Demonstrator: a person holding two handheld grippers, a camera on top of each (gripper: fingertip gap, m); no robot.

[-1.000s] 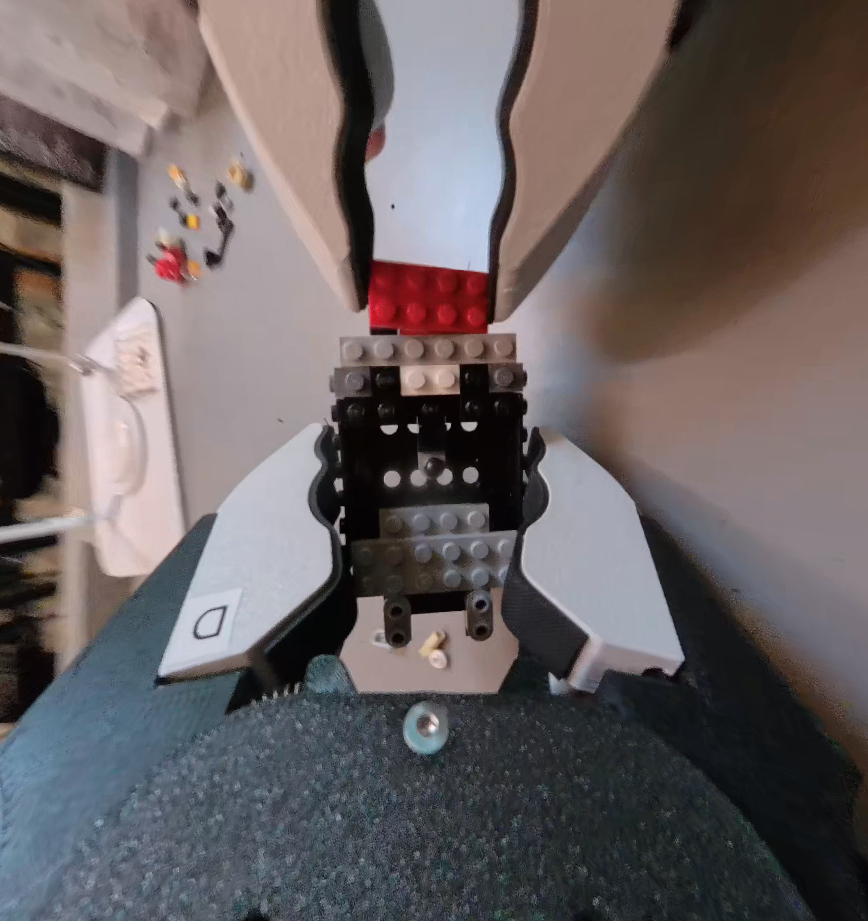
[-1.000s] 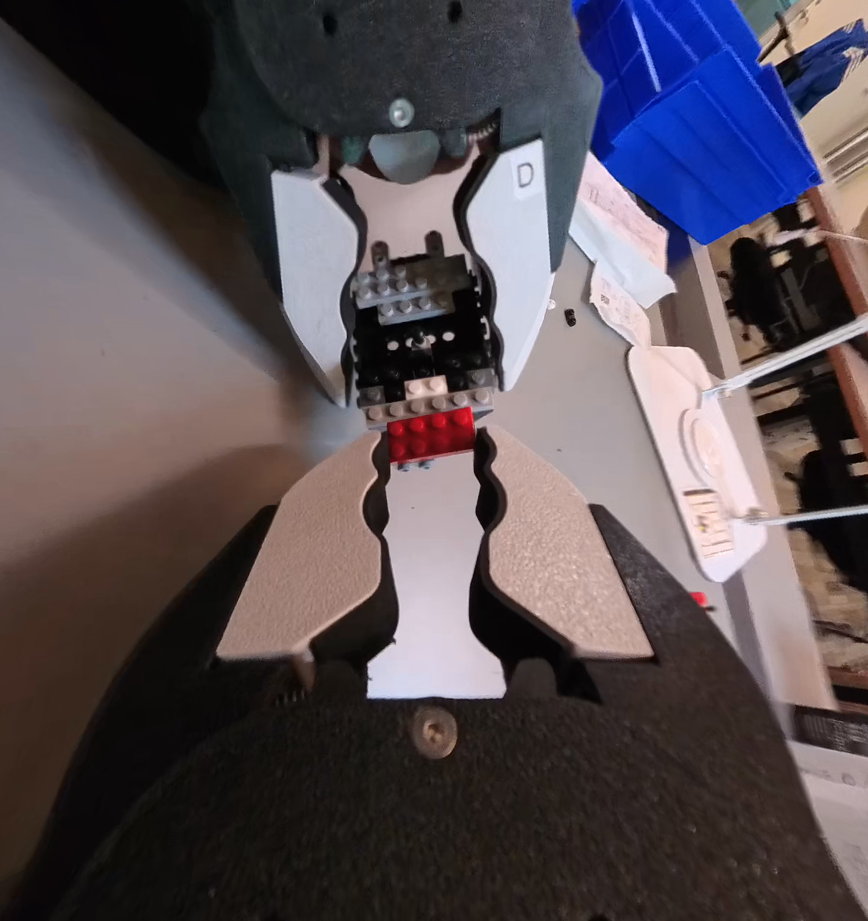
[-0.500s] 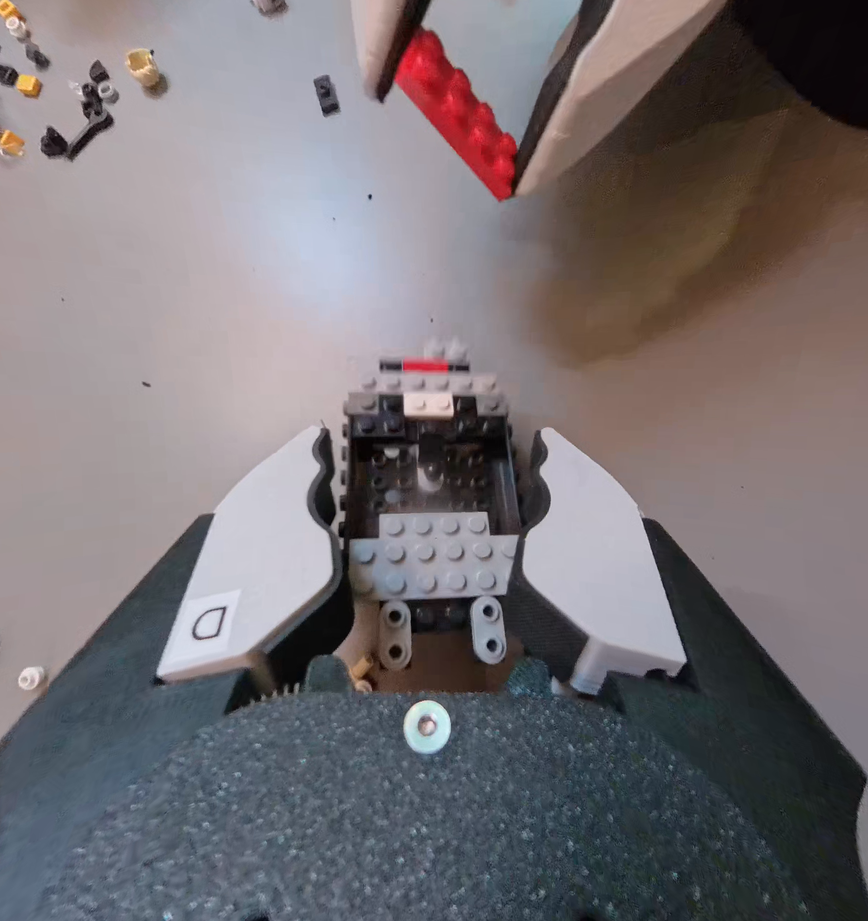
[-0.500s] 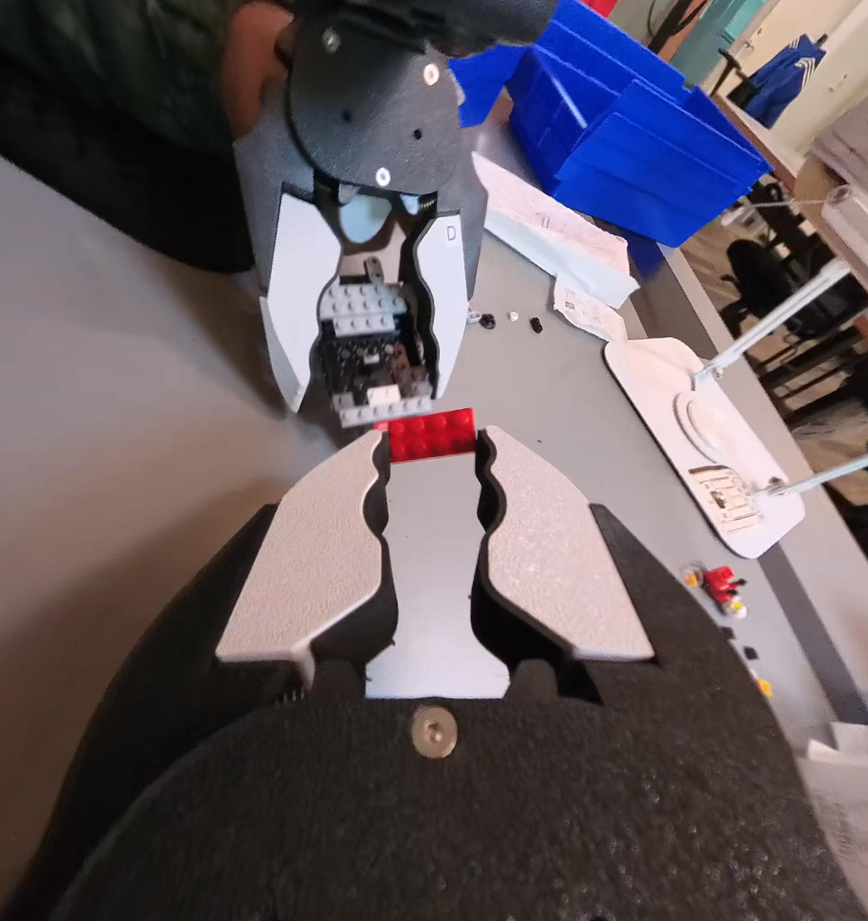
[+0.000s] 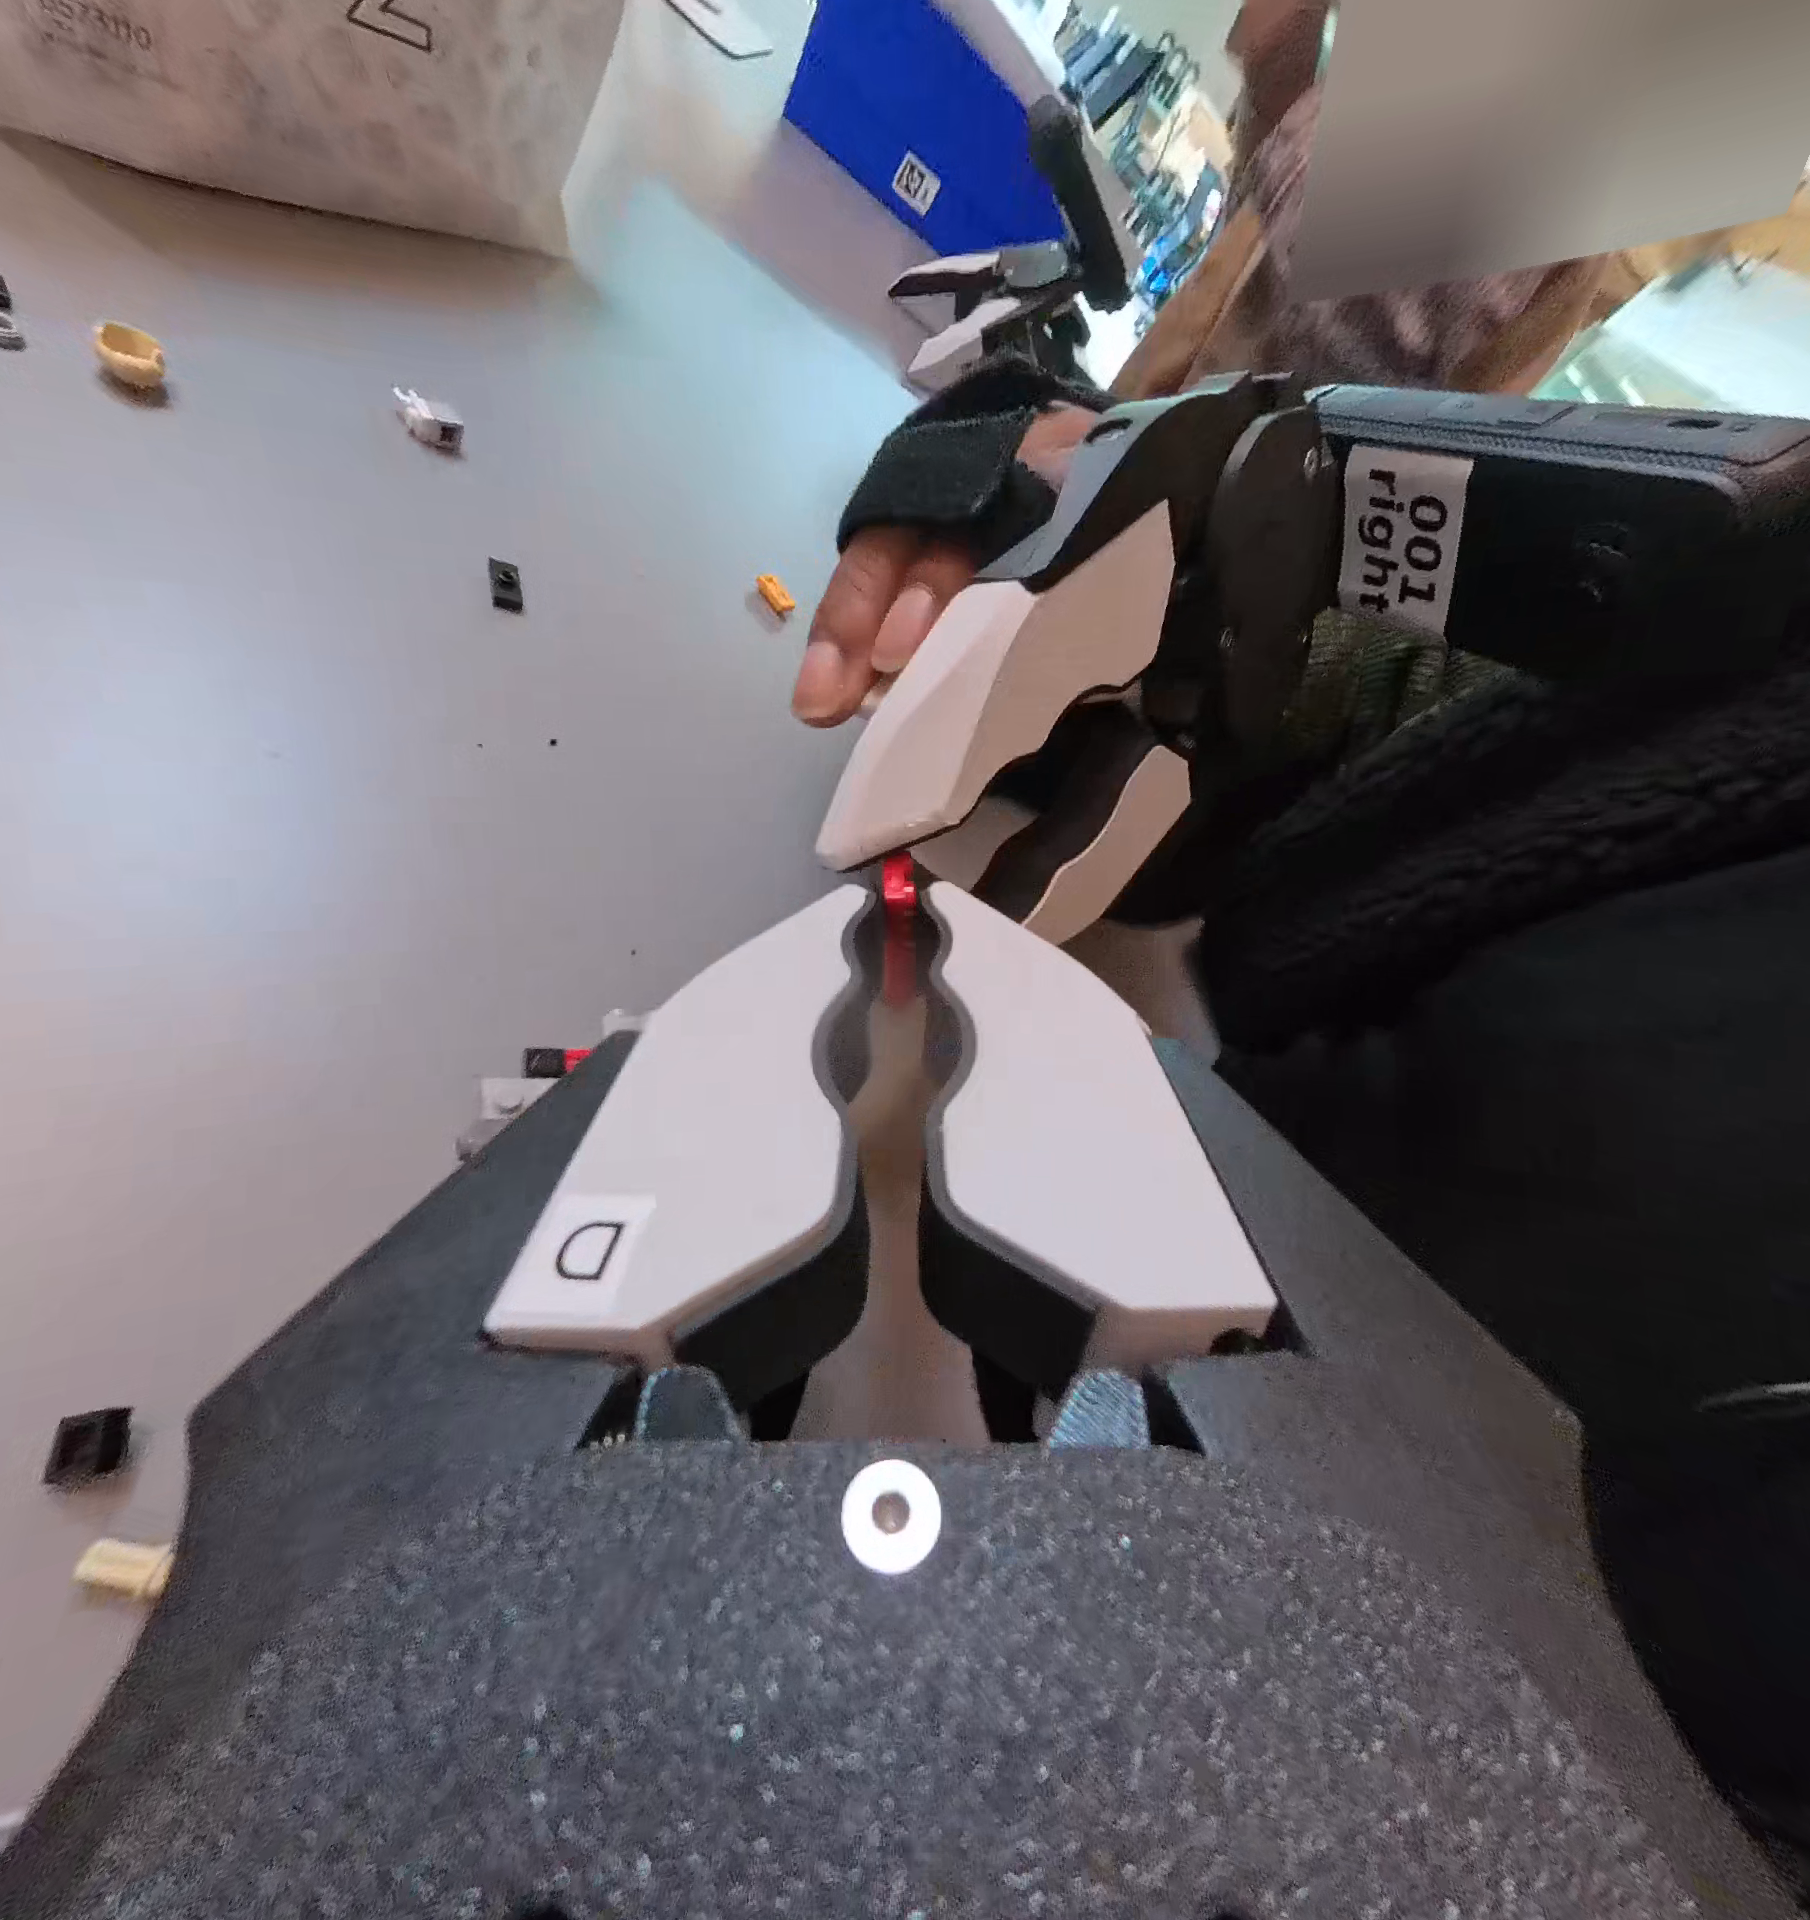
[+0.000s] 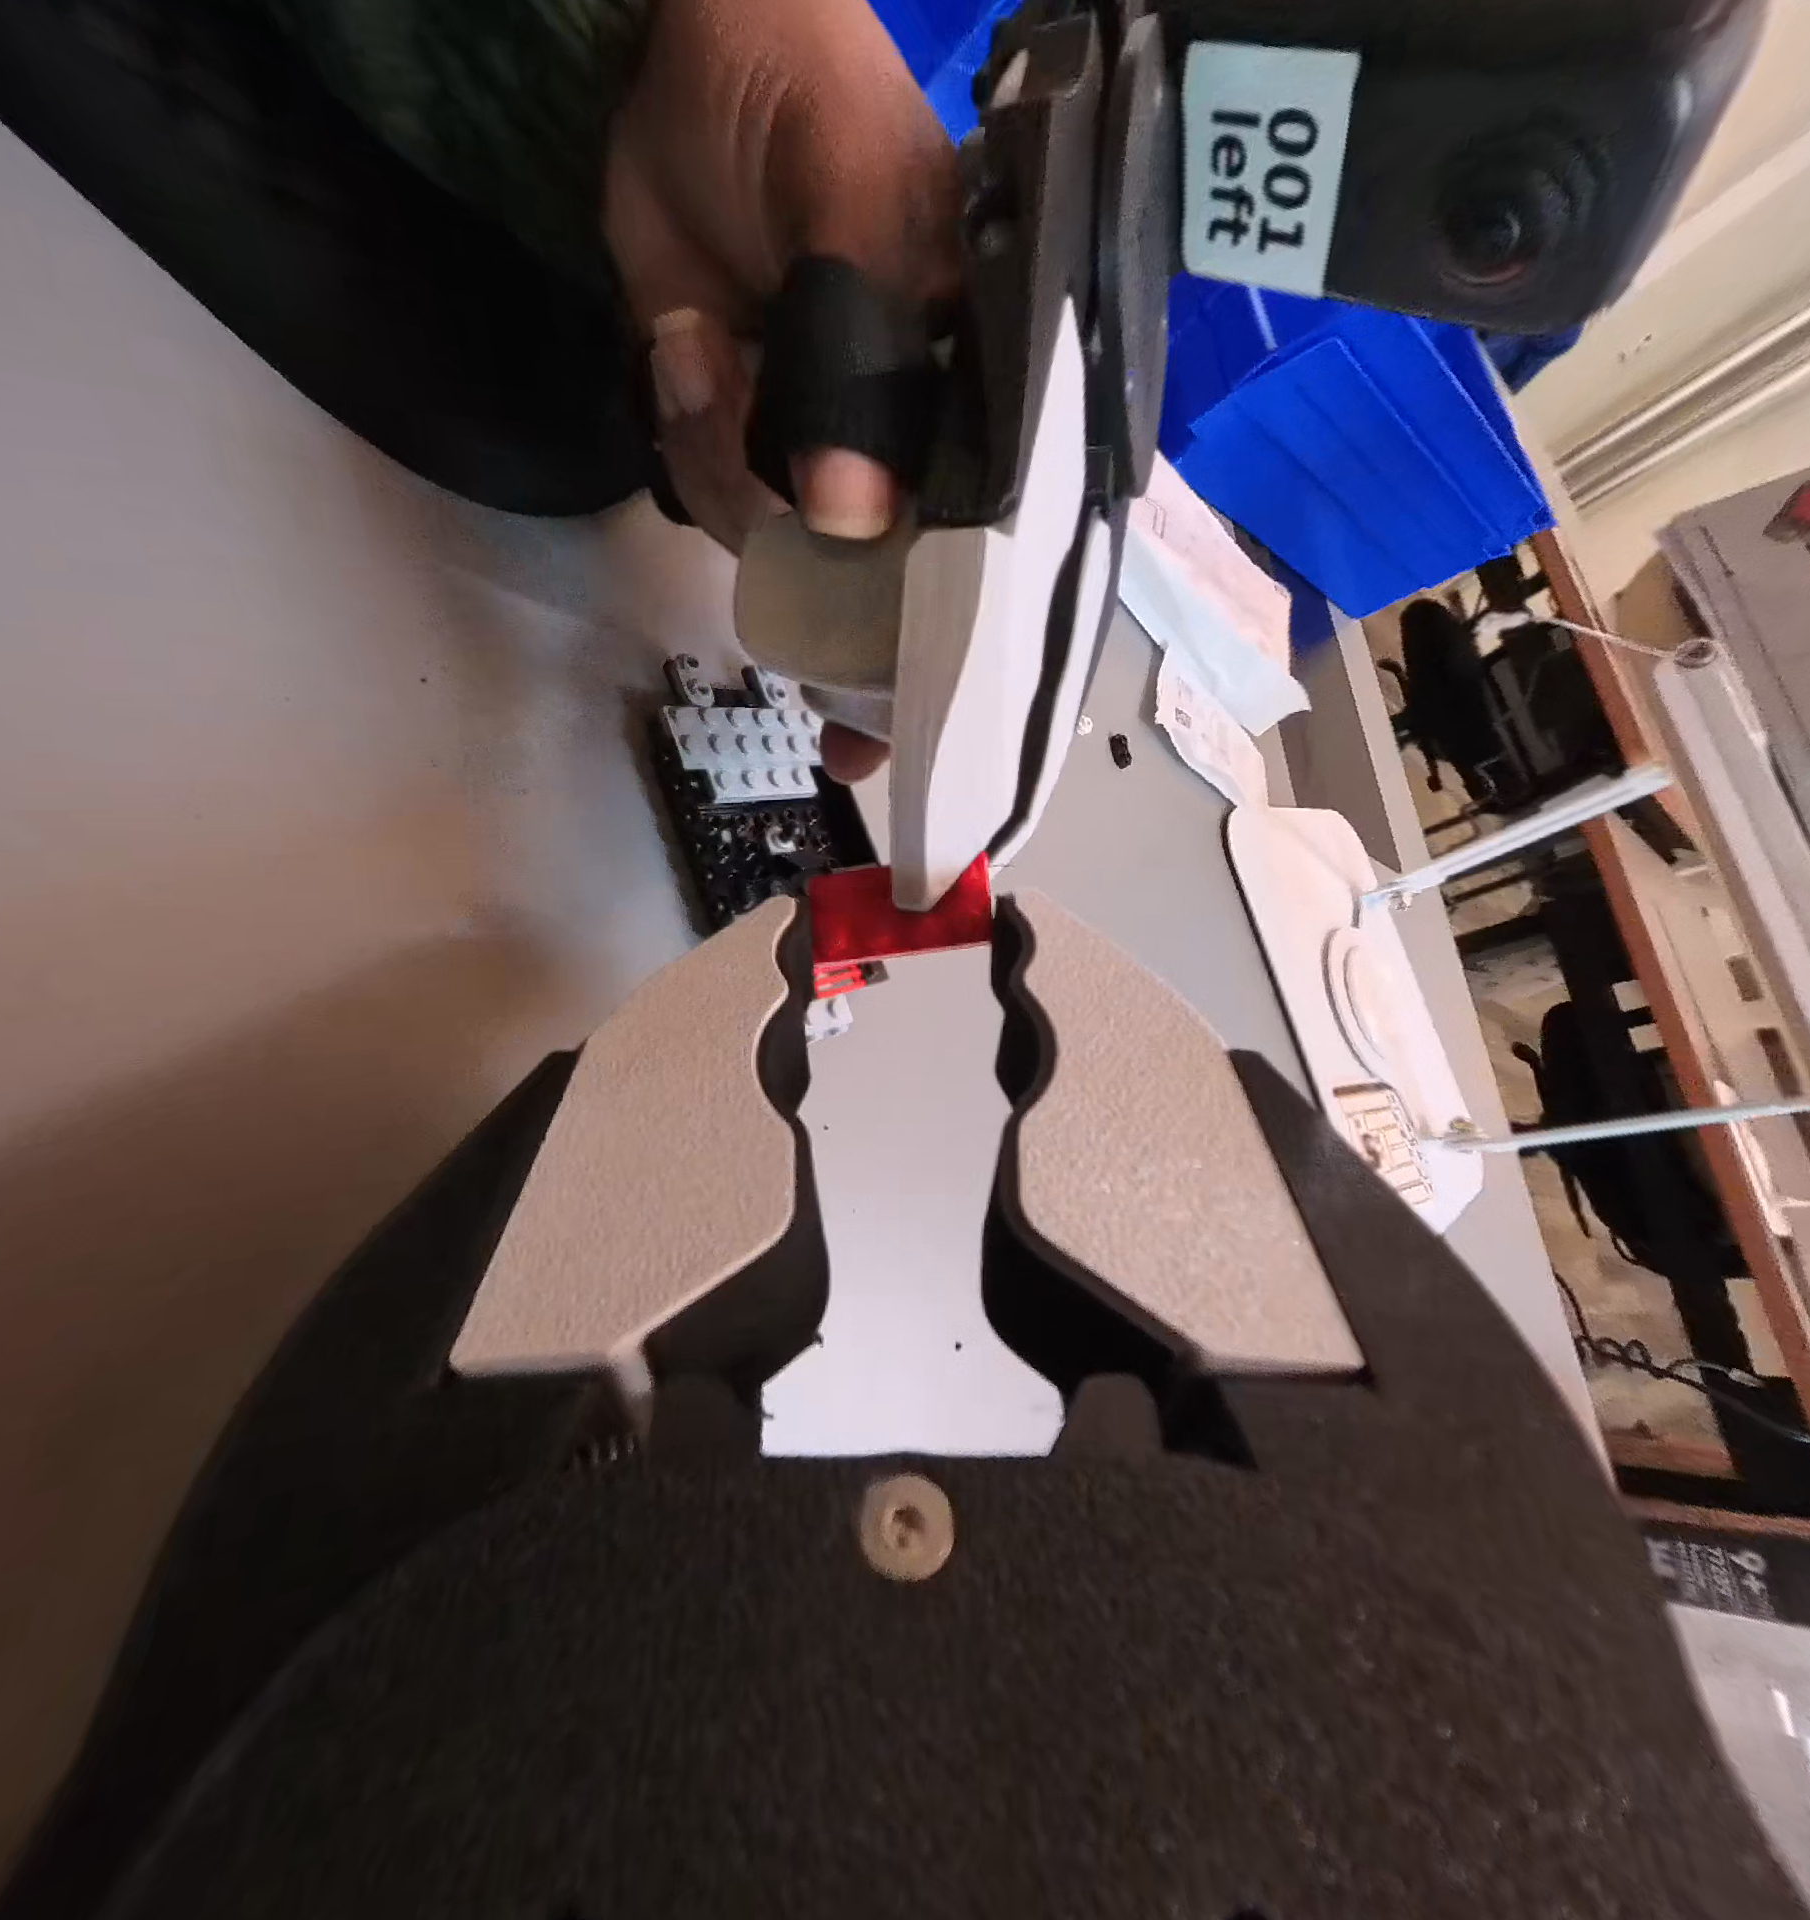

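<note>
One flat red plate (image 6: 901, 920) was held above the table (image 5: 257, 831) by two grippers: right gripper (image 6: 901, 925) clamped its short ends, left gripper (image 5: 896, 935) nearly closed on its faces. One black-grey model (image 6: 745, 800) lay behind.

Table (image 6: 205, 831) — open grey surface left of black-and-grey brick assembly (image 6: 745, 800); right side crowded — white tray (image 6: 1327, 987), papers (image 6: 1213, 623), blue bins (image 6: 1348, 436).

Two grippers (image 5: 896, 914) (image 6: 901, 925), one red plate (image 6: 896, 920), one black-and-grey brick model (image 6: 745, 790).
</note>
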